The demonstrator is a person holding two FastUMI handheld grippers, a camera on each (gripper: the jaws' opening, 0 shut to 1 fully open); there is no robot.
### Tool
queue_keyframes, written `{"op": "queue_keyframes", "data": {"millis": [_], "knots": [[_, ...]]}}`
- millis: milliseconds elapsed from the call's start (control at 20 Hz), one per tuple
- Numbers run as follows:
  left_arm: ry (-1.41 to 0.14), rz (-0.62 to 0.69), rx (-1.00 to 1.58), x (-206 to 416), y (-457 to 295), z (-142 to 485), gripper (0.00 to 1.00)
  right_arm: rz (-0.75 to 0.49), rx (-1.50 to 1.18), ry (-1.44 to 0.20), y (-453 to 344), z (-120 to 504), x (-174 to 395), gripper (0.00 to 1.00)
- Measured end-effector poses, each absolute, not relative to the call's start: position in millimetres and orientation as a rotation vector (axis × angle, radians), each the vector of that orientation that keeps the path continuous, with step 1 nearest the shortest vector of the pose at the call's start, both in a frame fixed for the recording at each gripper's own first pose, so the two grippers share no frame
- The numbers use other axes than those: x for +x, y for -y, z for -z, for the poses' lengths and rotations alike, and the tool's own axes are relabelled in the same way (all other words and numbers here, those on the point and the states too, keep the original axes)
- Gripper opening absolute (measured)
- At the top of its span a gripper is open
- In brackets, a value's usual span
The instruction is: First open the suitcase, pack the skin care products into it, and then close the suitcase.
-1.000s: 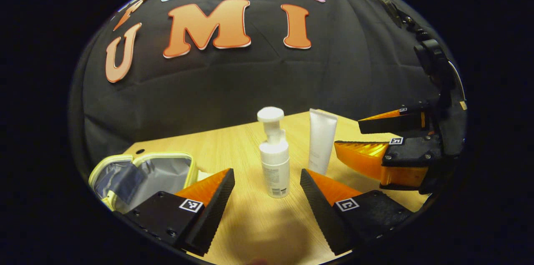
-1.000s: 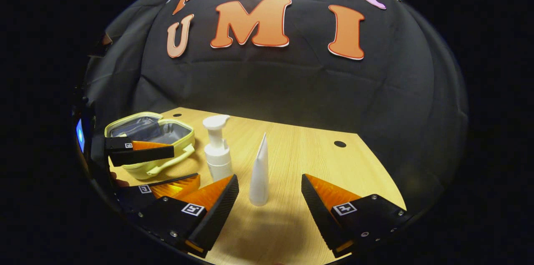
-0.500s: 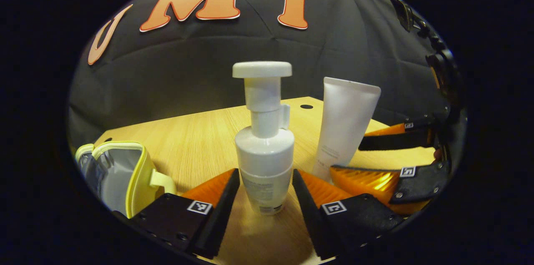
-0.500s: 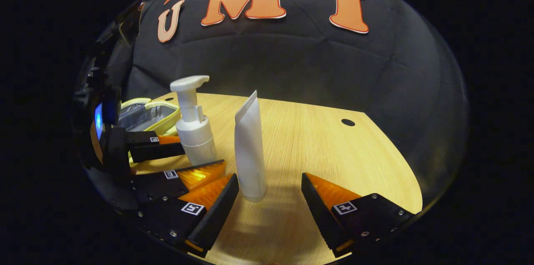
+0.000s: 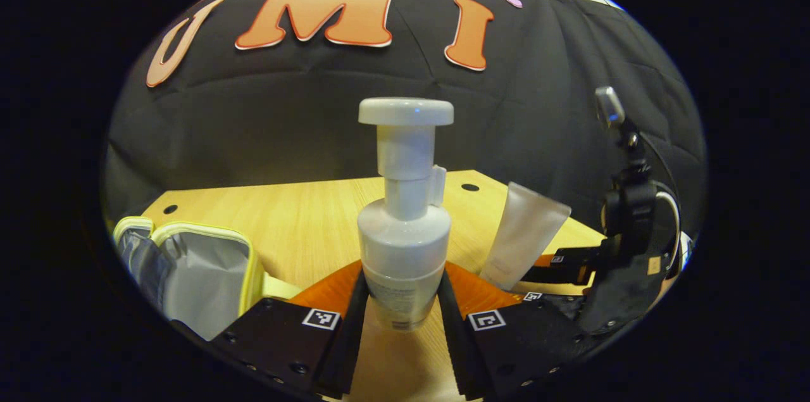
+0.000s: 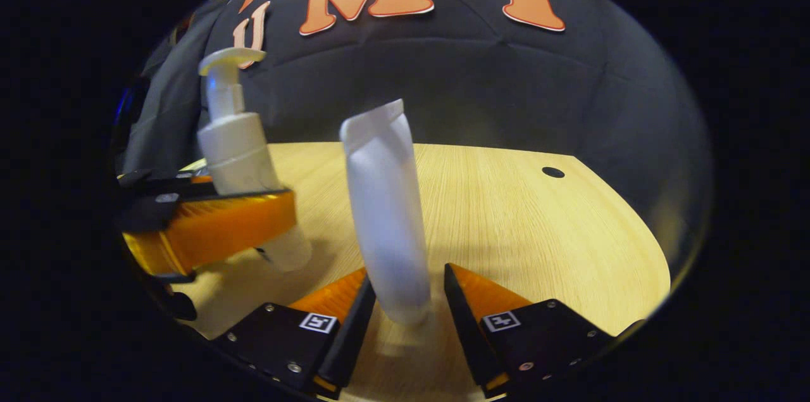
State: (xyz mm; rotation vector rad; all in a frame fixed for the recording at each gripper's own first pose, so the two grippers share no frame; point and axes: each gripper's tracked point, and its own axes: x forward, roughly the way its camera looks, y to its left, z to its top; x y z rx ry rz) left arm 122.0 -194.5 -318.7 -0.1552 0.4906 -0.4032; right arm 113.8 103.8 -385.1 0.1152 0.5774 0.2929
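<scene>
Case open, both products gripped, nothing packed yet.
We have the left gripper [image 5: 397, 316] clamped on the pump bottle [image 5: 404, 244], right gripper [image 6: 405, 307] pinching the tube [image 6: 386, 212]; yellow suitcase [image 5: 196, 269] gapes; loading and closing remain.

white pump bottle [image 5: 404, 244] and white tube [image 6: 386, 212], pale yellow suitcase [image 5: 190, 266] with grey lining, light wood-grain desk [image 6: 519, 212], orange-and-black jaws bearing black-and-white square markers.

White pump bottle [image 5: 404, 244] upright, white tube [image 6: 386, 212] standing beside it — yellow suitcase [image 5: 190, 269] lies open on the tabletop [image 6: 538, 225].
</scene>
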Motion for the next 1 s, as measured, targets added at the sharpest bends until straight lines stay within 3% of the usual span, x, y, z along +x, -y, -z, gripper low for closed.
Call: {"op": "queue_keyframes", "data": {"millis": [150,400,450,500,700,1000], "knots": [[-0.465,0.347,-0.142,120.1,163.4,293.1,0.59,-0.295,0.127,-0.570,-107.6,379.5,112.3,0.46],[-0.456,0.204,-0.108,96.4,85.6,251.9,0.59,-0.365,0.124,-0.503,-121.9,319.5,97.8,0.41],[-0.457,0.182,-0.118,86.8,71.6,240.5,0.59,-0.373,0.118,-0.487,-123.5,305.4,94.6,0.36],[-0.461,0.163,-0.127,84.6,58.5,237.9,0.59,-0.385,0.116,-0.473,-126.9,291.8,90.3,0.41],[-0.516,0.087,-0.160,59.4,3.2,219.3,0.59,-0.425,0.121,-0.441,-145.5,232.1,71.0,0.41],[-0.649,0.095,-0.142,46.9,-67.2,242.7,0.59,-0.500,0.098,-0.437,-204.7,178.4,61.5,0.41]]}}
